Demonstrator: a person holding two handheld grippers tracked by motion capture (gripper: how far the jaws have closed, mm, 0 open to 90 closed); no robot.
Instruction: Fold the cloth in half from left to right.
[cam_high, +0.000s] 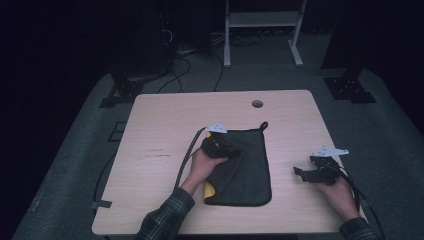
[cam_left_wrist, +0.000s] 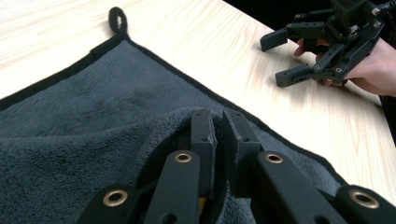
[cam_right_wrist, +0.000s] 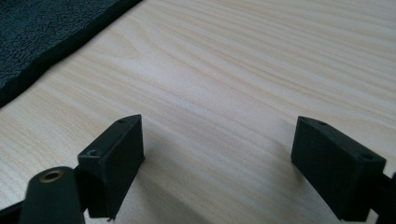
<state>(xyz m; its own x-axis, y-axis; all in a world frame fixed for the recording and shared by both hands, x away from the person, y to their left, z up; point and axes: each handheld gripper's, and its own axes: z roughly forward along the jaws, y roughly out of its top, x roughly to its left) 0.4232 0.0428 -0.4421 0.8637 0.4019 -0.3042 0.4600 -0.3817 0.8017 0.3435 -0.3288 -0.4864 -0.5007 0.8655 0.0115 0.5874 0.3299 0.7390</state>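
Observation:
A dark grey towel (cam_high: 250, 165) with black edging and a hanging loop (cam_high: 263, 125) lies on the light wooden table (cam_high: 165, 125). Its left part is folded over onto itself, and a bit of yellow underside (cam_high: 209, 190) shows at the near left corner. My left gripper (cam_high: 222, 147) sits over the towel's upper left area. In the left gripper view, the left gripper (cam_left_wrist: 218, 116) is shut on a raised fold of the towel (cam_left_wrist: 93, 102). My right gripper (cam_high: 300, 172) rests open on bare wood to the right of the towel, with nothing between its jaws (cam_right_wrist: 217, 149).
A round cable hole (cam_high: 257, 104) sits near the table's far edge. The left gripper's cable (cam_high: 185, 160) trails across the table left of the towel. A white frame (cam_high: 262, 20) and loose cables are on the floor beyond the table.

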